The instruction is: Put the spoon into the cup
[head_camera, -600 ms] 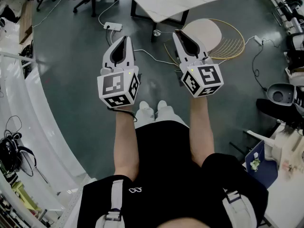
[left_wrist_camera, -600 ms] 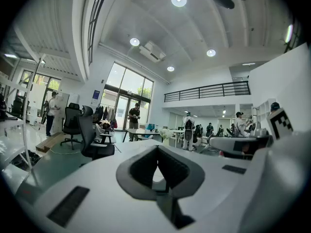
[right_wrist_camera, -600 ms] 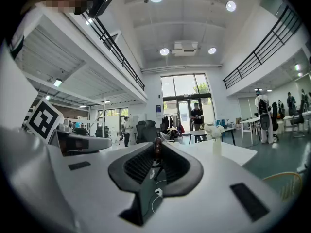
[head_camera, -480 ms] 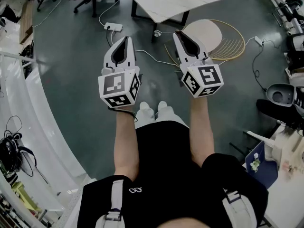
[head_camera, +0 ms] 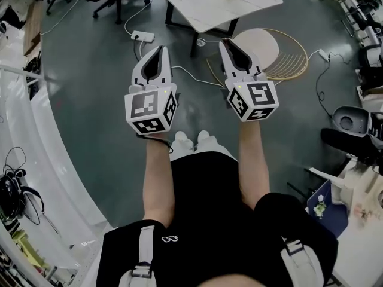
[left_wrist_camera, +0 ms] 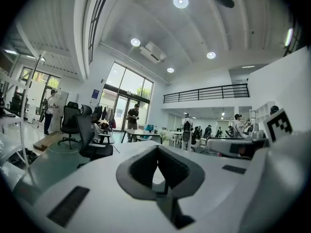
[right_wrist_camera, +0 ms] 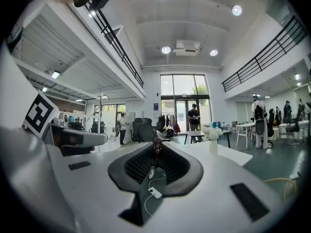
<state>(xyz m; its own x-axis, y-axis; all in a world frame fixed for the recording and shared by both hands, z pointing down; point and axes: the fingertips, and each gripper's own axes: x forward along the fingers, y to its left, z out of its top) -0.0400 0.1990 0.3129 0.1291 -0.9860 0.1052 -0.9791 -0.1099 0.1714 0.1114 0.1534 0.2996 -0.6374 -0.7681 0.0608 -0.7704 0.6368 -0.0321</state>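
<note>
Bright ceiling spots + window glare; fisheye edges warped, v. dark.

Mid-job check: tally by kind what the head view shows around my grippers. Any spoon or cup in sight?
Grippers: 2 (left gripper, right gripper)
White table: 1
Power strip: 1
Shoes: 2
Spoon: 0
Cup: 0
Total: 6

Grey floor carries power strip and cables.
</note>
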